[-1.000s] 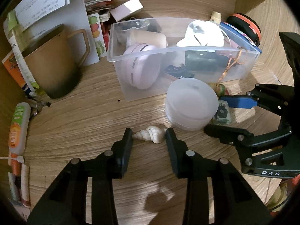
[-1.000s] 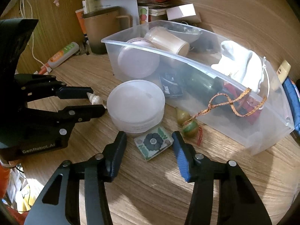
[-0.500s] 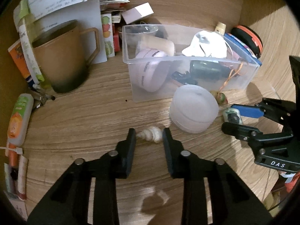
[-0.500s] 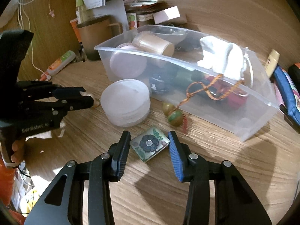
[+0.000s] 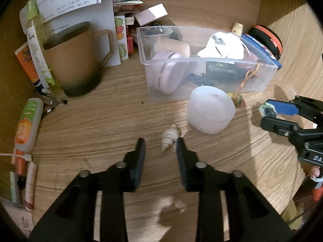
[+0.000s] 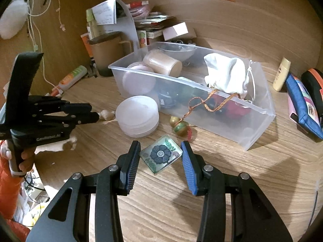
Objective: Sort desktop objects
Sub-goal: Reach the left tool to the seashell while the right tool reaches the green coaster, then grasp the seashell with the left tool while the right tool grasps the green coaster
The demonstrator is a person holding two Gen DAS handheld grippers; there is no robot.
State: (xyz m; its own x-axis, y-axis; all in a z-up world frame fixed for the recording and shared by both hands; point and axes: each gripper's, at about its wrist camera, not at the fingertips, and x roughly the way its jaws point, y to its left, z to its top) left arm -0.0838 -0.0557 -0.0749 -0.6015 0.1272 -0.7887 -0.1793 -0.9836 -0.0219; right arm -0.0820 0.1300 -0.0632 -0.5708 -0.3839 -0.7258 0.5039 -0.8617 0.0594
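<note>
A second ago the seashell (image 5: 170, 137) lies crosswise between the left gripper (image 5: 160, 144) fingers; now it is turned to point toward the camera, near the right-hand finger, and the jaws are opening off it. The right gripper (image 6: 160, 151) has narrowed onto the flowered square tile (image 6: 161, 154), which now sits tilted, raised off the surface (image 6: 222, 171).

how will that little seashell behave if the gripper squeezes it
The seashell tapers to a point with ridged whorls, so it will probably twist or squirt sideways between flat pads. It looks small and hollow, so likely light, and perhaps brittle at the tip. It lies loose on the wooden desk and may skid.
</note>
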